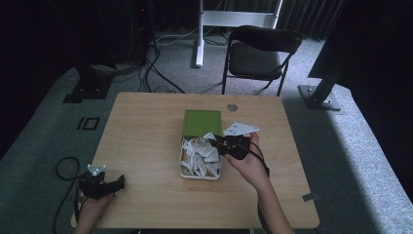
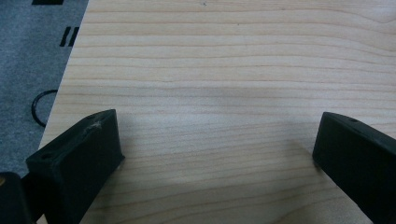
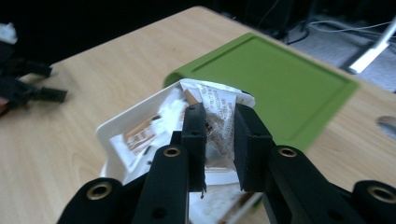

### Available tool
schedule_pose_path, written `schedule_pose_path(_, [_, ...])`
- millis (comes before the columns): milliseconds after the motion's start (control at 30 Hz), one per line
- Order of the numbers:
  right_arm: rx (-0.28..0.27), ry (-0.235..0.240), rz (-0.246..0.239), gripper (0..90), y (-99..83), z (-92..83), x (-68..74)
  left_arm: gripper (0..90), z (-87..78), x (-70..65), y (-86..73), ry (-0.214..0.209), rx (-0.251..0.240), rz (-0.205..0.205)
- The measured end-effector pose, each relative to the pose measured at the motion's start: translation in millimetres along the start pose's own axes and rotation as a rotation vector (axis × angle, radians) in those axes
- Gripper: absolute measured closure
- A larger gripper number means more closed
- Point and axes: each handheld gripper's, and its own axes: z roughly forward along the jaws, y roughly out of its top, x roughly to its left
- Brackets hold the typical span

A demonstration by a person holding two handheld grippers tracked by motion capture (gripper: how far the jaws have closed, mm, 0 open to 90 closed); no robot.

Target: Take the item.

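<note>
The right gripper [image 3: 219, 135] pinches a sachet [image 3: 219, 109] just above the white box [image 3: 109, 130], its green lid [image 3: 275, 79] beyond. The left gripper [image 2: 215, 154] rests gaping over bare table [image 2: 224, 60]. Probably mid-removal; next, carry the sachet clear.

Curtained studio [image 1: 44, 34], floor cables [image 1: 151, 68]

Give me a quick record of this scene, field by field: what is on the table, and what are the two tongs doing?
Surface: wooden table
Container: white box full of small packets, near the table's middle
Lid: green lid lying just beyond the box, touching it
Right tongs: shut on a packet, held over the box
Left tongs: open, holding nothing, low over bare wood at the table's near left corner
Background: black folding chair on grey carpet behind the table
</note>
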Motion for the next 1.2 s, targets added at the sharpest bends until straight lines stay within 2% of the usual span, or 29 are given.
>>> schedule_pose_path(200, [-0.024,-0.068,0.03,76.3,-2.9,-11.1,-15.8,1.6,0.1,0.0,0.0,-0.001,-0.001,0.0])
schedule_pose_path(267, [-0.02,-0.075,0.037,76.3,-3.8,-12.6,-18.7,1.6,0.0,0.0,0.0,0.0,-0.001,0.0])
schedule_pose_path(400, [-0.02,-0.125,0.055,76.2,-9.2,-17.3,-31.3,1.6,0.1,0.0,0.0,0.0,-0.001,-0.001])
schedule_pose_path(633, [-0.01,-0.178,0.101,76.3,-20.5,-21.1,-50.3,1.6,0.1,0.0,0.0,0.0,-0.001,0.0])
schedule_pose_path(700, [-0.008,-0.209,0.103,76.3,-23.8,-21.7,-55.7,1.6,0.1,-0.1,0.0,0.0,-0.001,-0.001])
schedule_pose_path(933, [-0.027,-0.286,0.183,76.3,-39.0,-23.5,-81.3,1.5,0.0,-0.1,-0.1,0.0,-0.001,-0.001])
schedule_pose_path(1000, [-0.022,-0.318,0.199,76.3,-45.5,-23.1,-91.6,1.6,0.0,0.0,0.0,0.0,-0.001,0.0])
schedule_pose_path(1200, [-0.014,-0.364,0.233,76.3,-57.4,-20.0,-108.2,1.6,0.0,0.0,0.0,0.0,-0.001,0.0])
